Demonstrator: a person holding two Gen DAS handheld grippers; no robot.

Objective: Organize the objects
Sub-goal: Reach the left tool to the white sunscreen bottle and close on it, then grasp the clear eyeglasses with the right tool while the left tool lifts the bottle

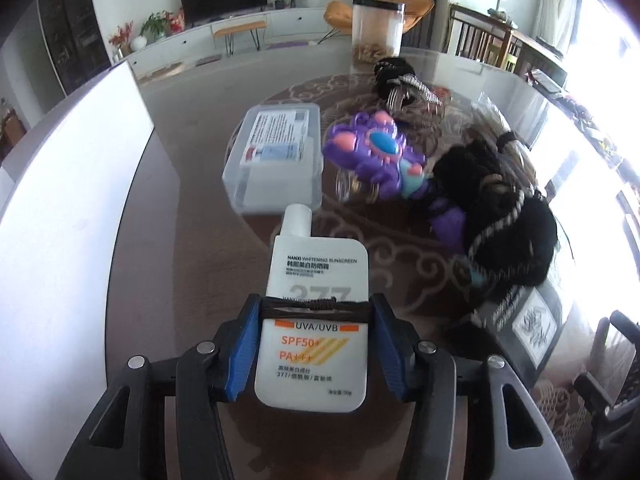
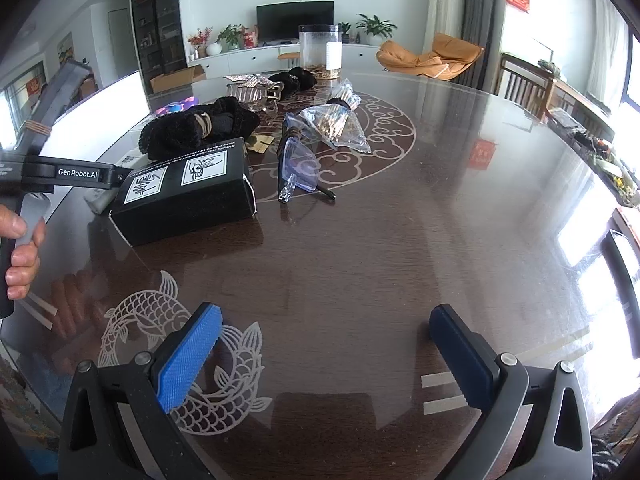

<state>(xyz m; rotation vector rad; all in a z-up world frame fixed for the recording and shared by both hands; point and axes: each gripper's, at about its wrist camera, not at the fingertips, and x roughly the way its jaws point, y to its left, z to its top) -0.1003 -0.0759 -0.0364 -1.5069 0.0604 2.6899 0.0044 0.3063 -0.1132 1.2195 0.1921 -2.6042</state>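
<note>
A white sunscreen bottle point(image 1: 316, 320) with orange print lies between the blue pads of my left gripper point(image 1: 316, 308), which is shut on its sides; the cap points away from me. A dark elastic band point(image 1: 312, 308) stretches across the fingertips over the bottle. Whether the bottle rests on the table I cannot tell. Just beyond the cap sits a clear lidded plastic box point(image 1: 276, 160). My right gripper point(image 2: 326, 316) stands open above the bare table point(image 2: 400, 240), nothing between its fingers.
A purple toy point(image 1: 372, 152), black fuzzy accessories point(image 1: 504, 208), hair clips point(image 1: 400, 88) and a tall jar point(image 1: 378, 28) lie right of the clear box. A black carton point(image 2: 188, 188), blue glasses point(image 2: 298, 168) and a plastic bag point(image 2: 336, 120) sit mid-table. A hand point(image 2: 20, 256) grips the left tool.
</note>
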